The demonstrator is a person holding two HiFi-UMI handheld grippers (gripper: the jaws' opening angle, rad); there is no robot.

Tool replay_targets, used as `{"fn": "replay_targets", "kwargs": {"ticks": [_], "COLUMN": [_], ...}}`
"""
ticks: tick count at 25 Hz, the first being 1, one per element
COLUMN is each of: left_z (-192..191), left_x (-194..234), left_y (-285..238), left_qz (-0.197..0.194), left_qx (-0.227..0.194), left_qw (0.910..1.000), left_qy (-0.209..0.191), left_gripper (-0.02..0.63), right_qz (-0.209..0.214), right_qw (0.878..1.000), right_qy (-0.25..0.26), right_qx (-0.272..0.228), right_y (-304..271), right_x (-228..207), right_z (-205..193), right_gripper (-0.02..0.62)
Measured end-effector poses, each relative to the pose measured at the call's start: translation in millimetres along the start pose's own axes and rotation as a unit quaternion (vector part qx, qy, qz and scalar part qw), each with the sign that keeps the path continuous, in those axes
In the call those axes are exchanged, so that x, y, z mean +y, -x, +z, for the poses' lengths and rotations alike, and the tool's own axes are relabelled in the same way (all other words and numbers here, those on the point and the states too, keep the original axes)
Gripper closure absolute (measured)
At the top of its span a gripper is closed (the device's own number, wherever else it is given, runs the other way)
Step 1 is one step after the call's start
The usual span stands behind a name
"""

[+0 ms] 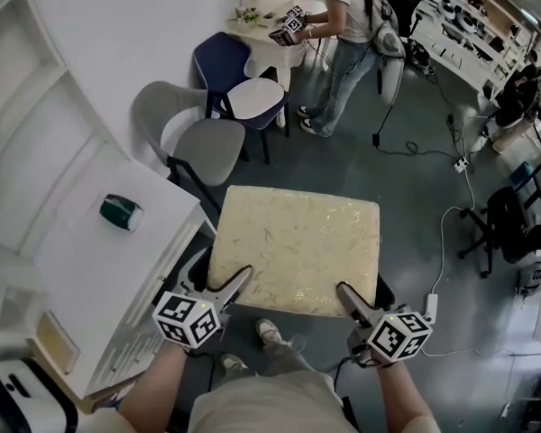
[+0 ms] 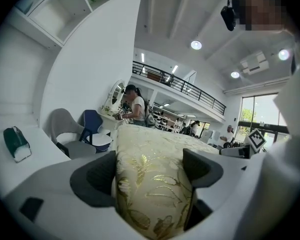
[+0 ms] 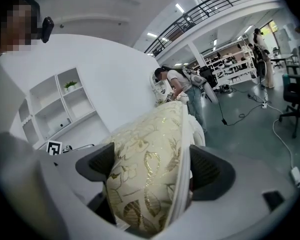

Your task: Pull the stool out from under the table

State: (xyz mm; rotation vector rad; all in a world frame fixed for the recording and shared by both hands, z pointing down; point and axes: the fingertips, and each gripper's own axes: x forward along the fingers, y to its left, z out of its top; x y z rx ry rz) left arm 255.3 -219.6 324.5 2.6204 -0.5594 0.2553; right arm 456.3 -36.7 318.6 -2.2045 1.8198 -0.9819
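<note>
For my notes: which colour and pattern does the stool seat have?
The stool seat is cream with gold leaves, clearest in the left gripper view.

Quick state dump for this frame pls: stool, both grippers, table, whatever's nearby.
stool: cream cushion with gold leaf pattern; whole seat visible from above, beside the table edge
left gripper: jaws clamped on the stool's near-left edge
right gripper: jaws clamped on the stool's near-right edge
table: white, on the person's left
on table: green and white box
nearby: grey chair and blue chair beyond the stool
background: another person standing at a far table
</note>
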Motion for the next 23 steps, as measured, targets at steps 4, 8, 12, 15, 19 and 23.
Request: {"fn": "replay_targets", "kwargs": {"ticks": [4,8,12,15,19,23], "left_z": [11.1,15.4,15.6,15.9,16.7,22.3], "left_x": [-5.1,-6.5,-7.5,-9.1,-8.9,-5.4], "left_y": [-1.3,1.0,1.5,2.1,5.2,0.0], "left_qz": [0.003,0.009,0.011,0.012,0.015,0.015], "left_qx": [-0.013,-0.016,-0.016,-0.013,-0.012,-0.023], "left_qw": [0.9999,0.9998,0.9998,0.9998,0.9998,0.9996], "left_qy": [0.0,0.002,0.008,0.01,0.007,0.001], "left_gripper": [0.172,0.172,0.173,0.173,0.173,0.173], "right_qz": [0.006,0.011,0.012,0.01,0.012,0.016], "right_qw": [1.0,1.0,1.0,1.0,1.0,1.0], "right_qy": [0.009,0.013,0.014,0.012,0.011,0.017], "right_qx": [-0.001,0.001,0.006,0.009,0.009,0.0], "right_y": [1.6,0.9,0.6,2.0,2.2,-4.3], "right_x": [1.3,4.3,3.8,4.3,5.5,4.1], "right_z": [12.9,19.2,21.0,22.1,21.4,27.5], "right_gripper": [0.11,0.11,0.11,0.11,0.11,0.11]}}
